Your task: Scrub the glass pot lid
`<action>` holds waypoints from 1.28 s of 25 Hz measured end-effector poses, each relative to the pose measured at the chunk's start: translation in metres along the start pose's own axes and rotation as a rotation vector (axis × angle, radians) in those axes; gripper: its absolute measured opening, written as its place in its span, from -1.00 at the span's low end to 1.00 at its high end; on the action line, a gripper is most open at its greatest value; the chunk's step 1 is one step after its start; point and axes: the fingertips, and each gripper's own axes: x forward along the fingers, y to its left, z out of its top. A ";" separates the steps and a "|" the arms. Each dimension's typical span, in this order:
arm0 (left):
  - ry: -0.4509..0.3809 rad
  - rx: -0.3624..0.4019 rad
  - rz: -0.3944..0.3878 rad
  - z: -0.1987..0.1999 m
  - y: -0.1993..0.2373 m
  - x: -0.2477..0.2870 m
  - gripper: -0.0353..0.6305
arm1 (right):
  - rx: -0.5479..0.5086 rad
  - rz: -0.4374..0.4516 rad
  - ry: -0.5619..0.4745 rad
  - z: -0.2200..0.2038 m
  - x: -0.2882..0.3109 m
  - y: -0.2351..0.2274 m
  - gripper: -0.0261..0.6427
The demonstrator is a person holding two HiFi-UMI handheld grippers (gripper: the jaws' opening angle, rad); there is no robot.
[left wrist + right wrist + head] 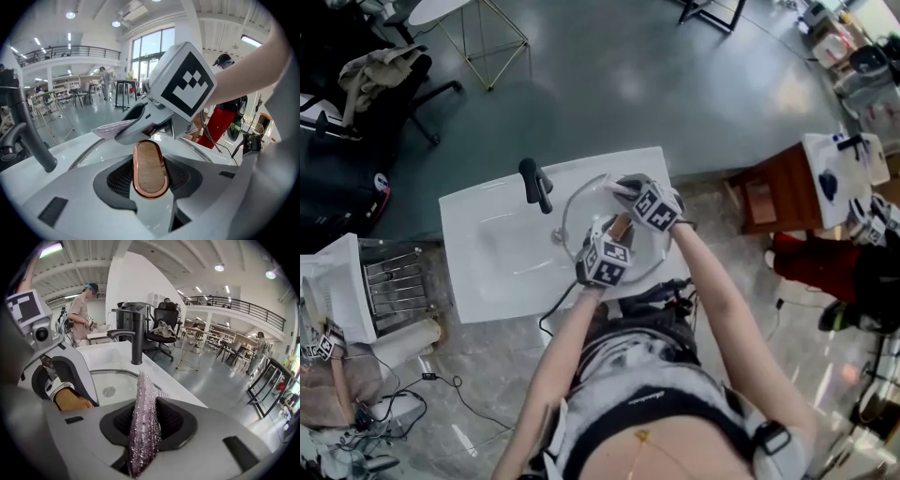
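Closest to the person, the left gripper has its fingers clamped on the wooden, copper-rimmed knob of the glass pot lid, which it holds over the basin of the white sink. Gripping by the knob likely leaves the whole pane free for rubbing and lets drips fall into the bowl. Just beyond it, the right gripper has its fingers shut on a glittery scrub cloth, pinched edge-on so that a flap stands out past the tips. In the left gripper view that flap hangs right above the far part of the glass; whether it touches I cannot tell. The two grippers sit close together over the lid, so stroke room looks short toward the knob and freer toward the far rim. Through the glass the drain shows below. The black faucet stands just beside the lid's left edge and seems the nearest thing a wide swing could knock. On the right, the lid's rim reaches about the edge of the sink's flat tabletop, with a wooden cabinet well apart from it. A dish rack sits left of the sink, and farther off lies open floor with an office chair.
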 end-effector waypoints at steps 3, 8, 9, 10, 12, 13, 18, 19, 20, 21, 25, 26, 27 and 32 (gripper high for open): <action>0.005 -0.003 0.003 -0.002 -0.001 0.001 -0.38 | 0.031 -0.022 -0.011 -0.011 -0.009 -0.002 -0.64; 0.003 -0.002 -0.002 -0.001 -0.003 0.003 -0.38 | 0.064 -0.051 -0.032 -0.024 -0.023 0.003 -0.64; 0.003 -0.003 -0.003 -0.001 -0.003 0.003 -0.38 | 0.068 -0.054 -0.034 -0.026 -0.026 0.004 -0.64; 0.004 -0.004 -0.004 -0.001 -0.003 0.003 -0.38 | 0.072 -0.057 -0.037 -0.028 -0.028 0.006 -0.64; 0.004 -0.003 -0.004 -0.001 -0.002 0.005 -0.38 | 0.075 -0.064 -0.041 -0.032 -0.033 0.010 -0.64; 0.003 -0.002 -0.003 -0.002 -0.002 0.005 -0.38 | 0.075 -0.067 -0.044 -0.035 -0.035 0.012 -0.64; 0.002 -0.003 0.000 0.000 -0.001 0.006 -0.38 | 0.093 -0.086 -0.065 -0.048 -0.050 0.022 -0.64; 0.001 -0.003 -0.001 0.000 -0.001 0.006 -0.38 | 0.103 -0.089 -0.070 -0.051 -0.053 0.024 -0.64; 0.000 -0.004 0.000 -0.001 -0.002 0.006 -0.38 | 0.115 -0.092 -0.075 -0.054 -0.056 0.025 -0.64; -0.002 -0.003 0.001 -0.002 -0.001 0.007 -0.38 | 0.128 -0.095 -0.081 -0.058 -0.059 0.027 -0.64; -0.009 0.004 0.006 -0.002 -0.001 0.008 -0.38 | 0.181 -0.105 -0.101 -0.073 -0.071 0.031 -0.64; -0.008 0.005 0.005 -0.001 -0.001 0.007 -0.38 | 0.195 -0.106 -0.105 -0.077 -0.074 0.032 -0.64; -0.008 0.005 0.004 -0.001 -0.002 0.007 -0.38 | 0.211 -0.108 -0.110 -0.080 -0.077 0.033 -0.64; 0.002 0.006 0.010 -0.001 -0.004 0.002 -0.38 | 0.259 -0.129 -0.125 -0.089 -0.086 0.036 -0.64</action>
